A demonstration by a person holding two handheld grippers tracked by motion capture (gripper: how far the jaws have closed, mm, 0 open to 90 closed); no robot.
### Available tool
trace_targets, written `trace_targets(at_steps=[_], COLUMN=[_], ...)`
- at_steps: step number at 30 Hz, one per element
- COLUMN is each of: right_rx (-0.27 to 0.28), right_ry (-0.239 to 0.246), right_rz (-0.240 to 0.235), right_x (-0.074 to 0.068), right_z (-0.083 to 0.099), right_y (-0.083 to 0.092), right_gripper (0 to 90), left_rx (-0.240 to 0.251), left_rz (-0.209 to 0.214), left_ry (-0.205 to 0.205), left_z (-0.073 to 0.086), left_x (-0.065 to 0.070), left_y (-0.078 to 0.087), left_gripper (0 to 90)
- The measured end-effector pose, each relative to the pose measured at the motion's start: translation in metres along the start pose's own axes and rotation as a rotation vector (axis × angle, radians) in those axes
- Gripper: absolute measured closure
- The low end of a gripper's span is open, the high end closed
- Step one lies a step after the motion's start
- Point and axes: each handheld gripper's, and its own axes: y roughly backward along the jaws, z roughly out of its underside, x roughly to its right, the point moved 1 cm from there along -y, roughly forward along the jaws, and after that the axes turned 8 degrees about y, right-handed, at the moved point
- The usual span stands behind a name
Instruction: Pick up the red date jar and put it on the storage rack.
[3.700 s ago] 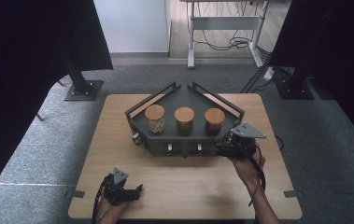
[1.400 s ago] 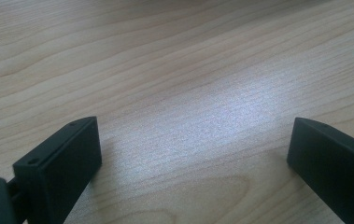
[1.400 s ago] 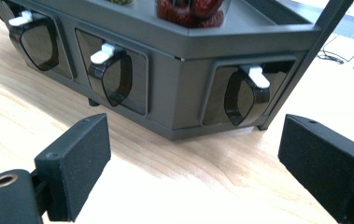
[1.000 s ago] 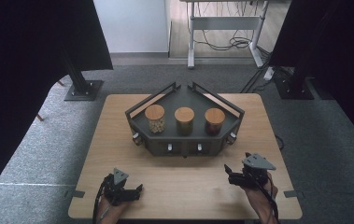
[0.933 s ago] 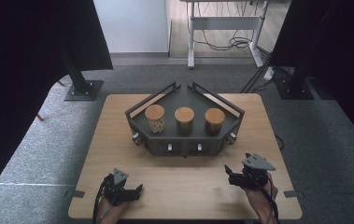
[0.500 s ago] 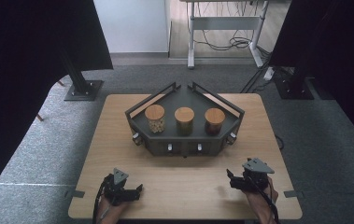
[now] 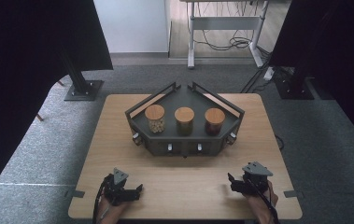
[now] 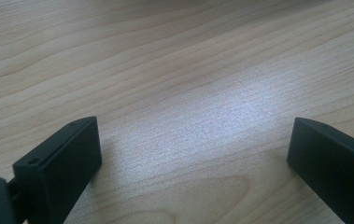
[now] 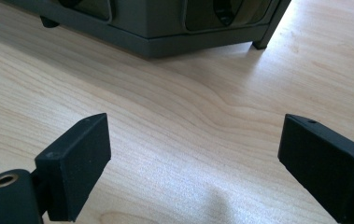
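Observation:
A dark grey angular rack (image 7: 184, 144) stands at the middle of the wooden table (image 7: 184, 186). Three wood-lidded jars sit in it: a left jar (image 7: 155, 118) with pale contents, a middle jar (image 7: 184, 121) and a right jar (image 7: 214, 121) with darker contents. My left gripper (image 7: 137, 190) rests near the front left edge, open and empty over bare wood (image 8: 193, 154). My right gripper (image 7: 231, 180) lies near the front right edge, open with nothing between its jaws (image 9: 193, 154). It faces the rack's base (image 9: 165, 32) from a short way off.
Small knobs line the rack's front face (image 7: 184, 148). Grey carpet (image 7: 39, 154) surrounds the table. Black stands (image 7: 83, 86) rise at the back left and back right, and a white desk frame with cables (image 7: 226, 32) stands behind.
My right gripper has drawn back from the rack's front right corner to the table's near right edge. The left gripper, the rack and the jars have stayed put.

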Motion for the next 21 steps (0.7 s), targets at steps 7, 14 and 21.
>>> trace_targets(at_steps=[7, 14, 21], right_rx=[-0.021, -0.043, -0.056], right_ry=[0.004, 0.005, 0.002], right_rz=[0.004, 0.000, -0.005], right_x=[-0.0010, -0.0018, -0.0012], right_z=[0.0036, 0.0059, 0.0070], right_y=[-0.0028, -0.0065, -0.0088], right_gripper=[8.8, 8.8, 8.8], left_rx=[0.000, 0.000, 0.000], left_rz=[0.000, -0.001, -0.001], left_ry=[0.001, 0.000, 0.000], left_z=[0.0000, 0.0000, 0.0000], left_x=[0.0001, 0.0001, 0.0001], left_y=[0.0000, 0.0000, 0.0000], left_gripper=[2.7, 2.7, 2.7])
